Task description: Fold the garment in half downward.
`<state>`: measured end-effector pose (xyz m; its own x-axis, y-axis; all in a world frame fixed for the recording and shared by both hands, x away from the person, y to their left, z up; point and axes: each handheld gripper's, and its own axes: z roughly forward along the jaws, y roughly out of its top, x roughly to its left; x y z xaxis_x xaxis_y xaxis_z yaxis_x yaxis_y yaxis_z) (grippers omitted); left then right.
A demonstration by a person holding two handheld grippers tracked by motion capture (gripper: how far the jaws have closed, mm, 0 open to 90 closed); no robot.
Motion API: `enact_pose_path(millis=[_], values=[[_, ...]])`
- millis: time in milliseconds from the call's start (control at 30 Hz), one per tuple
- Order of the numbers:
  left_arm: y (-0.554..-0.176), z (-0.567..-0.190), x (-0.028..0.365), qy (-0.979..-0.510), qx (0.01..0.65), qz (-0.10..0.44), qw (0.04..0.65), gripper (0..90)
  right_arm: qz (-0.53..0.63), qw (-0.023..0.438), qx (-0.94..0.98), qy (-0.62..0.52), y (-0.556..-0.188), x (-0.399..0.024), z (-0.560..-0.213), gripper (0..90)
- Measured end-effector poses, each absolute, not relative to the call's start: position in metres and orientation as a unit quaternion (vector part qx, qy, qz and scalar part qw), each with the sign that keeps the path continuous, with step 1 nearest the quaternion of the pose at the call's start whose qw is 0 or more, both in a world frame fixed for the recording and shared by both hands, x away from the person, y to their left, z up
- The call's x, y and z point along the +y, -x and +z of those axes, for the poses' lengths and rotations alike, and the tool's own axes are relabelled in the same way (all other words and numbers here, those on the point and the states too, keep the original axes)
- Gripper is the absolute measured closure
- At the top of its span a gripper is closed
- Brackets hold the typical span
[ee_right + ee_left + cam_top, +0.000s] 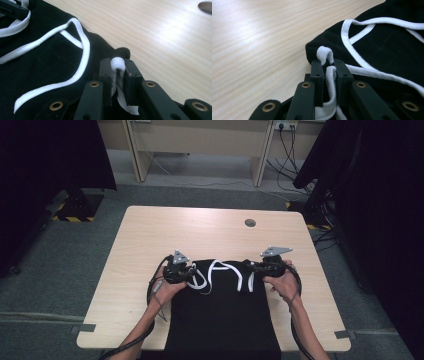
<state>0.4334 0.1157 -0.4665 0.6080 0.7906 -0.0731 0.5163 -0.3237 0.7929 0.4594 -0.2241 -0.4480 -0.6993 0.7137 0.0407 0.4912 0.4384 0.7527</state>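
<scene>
A black garment (220, 315) with white ribbed straps (220, 270) lies on the wooden table (210, 227), its lower part hanging over the near edge. My left gripper (193, 274) is at the garment's top left corner. In the left gripper view its jaws (329, 65) are shut on a white strap loop (325, 53) that sticks out past the tips. My right gripper (250, 268) is at the top right corner, shut on another white strap loop (117, 63) pinched between its jaws (117, 67). Loose strap (82, 50) curls over the black cloth between them.
A round cable hole (250, 223) sits in the table's far right part. Bare tabletop stretches beyond and to both sides of the garment. Black curtains (45, 165) hang at left and right, with cables (290, 165) on the floor behind.
</scene>
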Motion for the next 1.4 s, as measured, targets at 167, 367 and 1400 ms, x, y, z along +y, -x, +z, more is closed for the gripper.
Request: enact_pose_path(millis=[167,367,1400], values=[[-0.446,-0.458,0.116,-0.789,0.416,0.174,0.416,79.6,0.399,0.149,0.83,-0.361,-0.467,-0.229,-0.437,79.6],[-0.461,-0.45,0.119,-0.784,0.42,0.174,0.422,79.7,0.408,0.159,0.823,-0.362,-0.474,-0.231,-0.424,79.6],[-0.434,-0.411,0.122,-0.762,0.376,0.254,0.462,79.7,0.457,0.216,0.803,-0.315,-0.456,-0.22,-0.396,79.7]])
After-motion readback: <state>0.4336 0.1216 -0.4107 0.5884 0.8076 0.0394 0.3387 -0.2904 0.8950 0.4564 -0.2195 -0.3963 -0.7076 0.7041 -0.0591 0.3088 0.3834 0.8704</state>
